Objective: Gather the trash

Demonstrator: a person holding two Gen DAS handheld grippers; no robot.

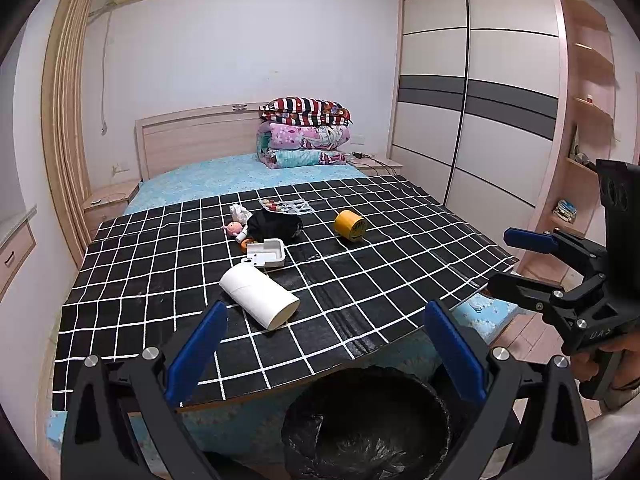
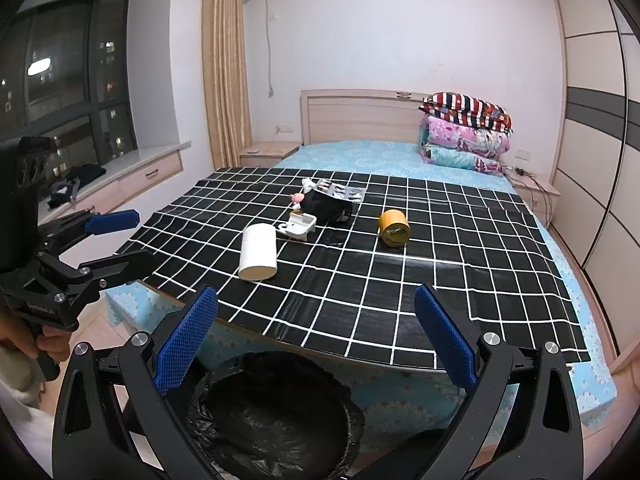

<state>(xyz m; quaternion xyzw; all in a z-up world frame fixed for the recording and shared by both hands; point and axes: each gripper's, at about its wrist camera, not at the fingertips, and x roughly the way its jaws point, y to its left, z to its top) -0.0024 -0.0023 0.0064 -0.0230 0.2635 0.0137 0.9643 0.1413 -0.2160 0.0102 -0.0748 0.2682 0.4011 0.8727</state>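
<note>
**A:** Where do things stand?

**B:** A black cloth with a white grid (image 1: pixel 360 280) covers a board laid over the foot of a bed (image 1: pixel 224 176). On it lies a scatter of trash: a white paper roll (image 1: pixel 259 295) on its side nearest the front edge, a white plastic tray (image 1: pixel 267 254) just behind it, a black crumpled bag (image 1: pixel 276 225) behind that, a yellow tape roll (image 1: pixel 350 225) well apart to the right, and a tissue (image 1: pixel 240 212) and a small pink toy (image 1: pixel 233 229) near the bag. A bin lined with a black bag (image 2: pixel 276 416) stands on the floor below the front edge.

**A:** And the grippers?

**B:** The left hand-held gripper (image 1: pixel 326 354) and the right hand-held gripper (image 2: pixel 316 340) both stand wide and hold nothing, hovering over the bin short of the cloth.

**A:** What would make the first pick go well?

**B:** Probably start with the paper roll, since it is closest. It looks light and round, so it may roll away if nudged. I would bring the fingers down across its width, one on each long side, close gently so the soft paper is not crushed, then lift clear of the board edge before releasing over the bin mouth.

**A:** Any hazards?

**B:** The tray sits just beside the roll's far end, so approach from the front to avoid knocking it.
</note>
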